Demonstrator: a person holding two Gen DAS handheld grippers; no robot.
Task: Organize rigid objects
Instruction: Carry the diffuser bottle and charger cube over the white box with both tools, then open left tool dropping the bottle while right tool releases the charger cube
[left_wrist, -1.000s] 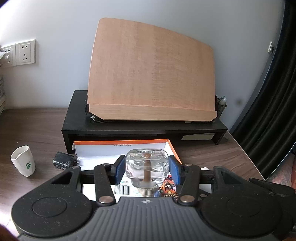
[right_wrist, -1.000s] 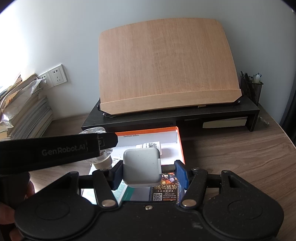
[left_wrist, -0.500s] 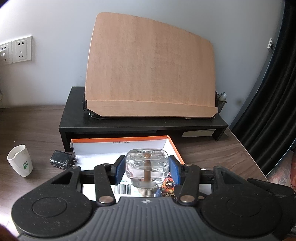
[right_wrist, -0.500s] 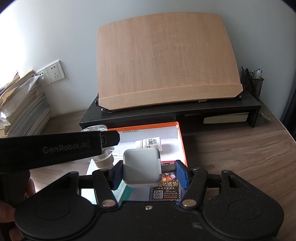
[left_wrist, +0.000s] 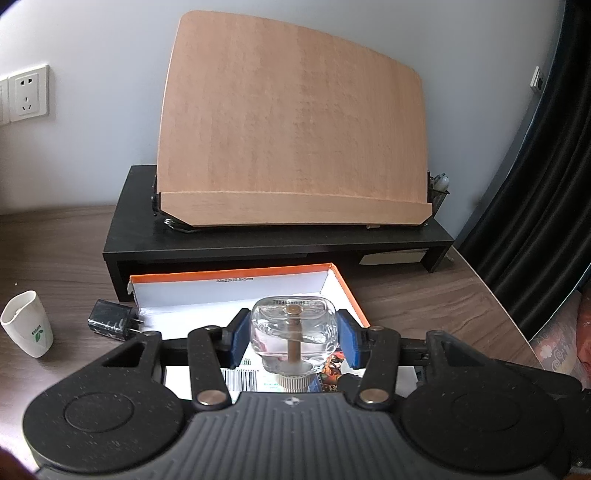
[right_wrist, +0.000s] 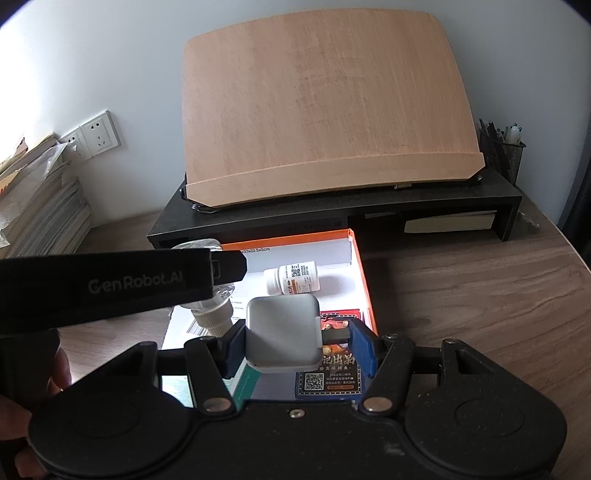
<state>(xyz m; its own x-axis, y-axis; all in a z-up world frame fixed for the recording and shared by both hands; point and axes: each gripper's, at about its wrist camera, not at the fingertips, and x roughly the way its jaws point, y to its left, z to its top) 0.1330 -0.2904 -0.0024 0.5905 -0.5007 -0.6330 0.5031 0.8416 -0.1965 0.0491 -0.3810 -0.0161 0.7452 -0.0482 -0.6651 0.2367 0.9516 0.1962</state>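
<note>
With a pill bottle (right_wrist: 291, 281) already boxed, left gripper (left_wrist: 294, 338) clamps a glass bottle (left_wrist: 293, 332) and right gripper (right_wrist: 300, 345) a white charger (right_wrist: 282, 334) above the orange box (left_wrist: 236, 282) — black adapter (left_wrist: 110, 319) and paper cup (left_wrist: 27, 323) wait outside at 9 o'clock.

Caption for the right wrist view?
Right gripper holds a white charger over the orange box.

"GenRobot.AI" stands in pale letters on the black side of the left hand-held gripper (right_wrist: 294, 333), at the left of the right wrist view. The inner far wall of the orange-edged box (left_wrist: 229, 286) carries a small print that reads about "33x23x12.5x5cm". A dark card (right_wrist: 328, 380) in the near part of the box bears a QR code and Chinese characters; a barcode label (left_wrist: 240, 380) lies near it, digits too small to read
</note>
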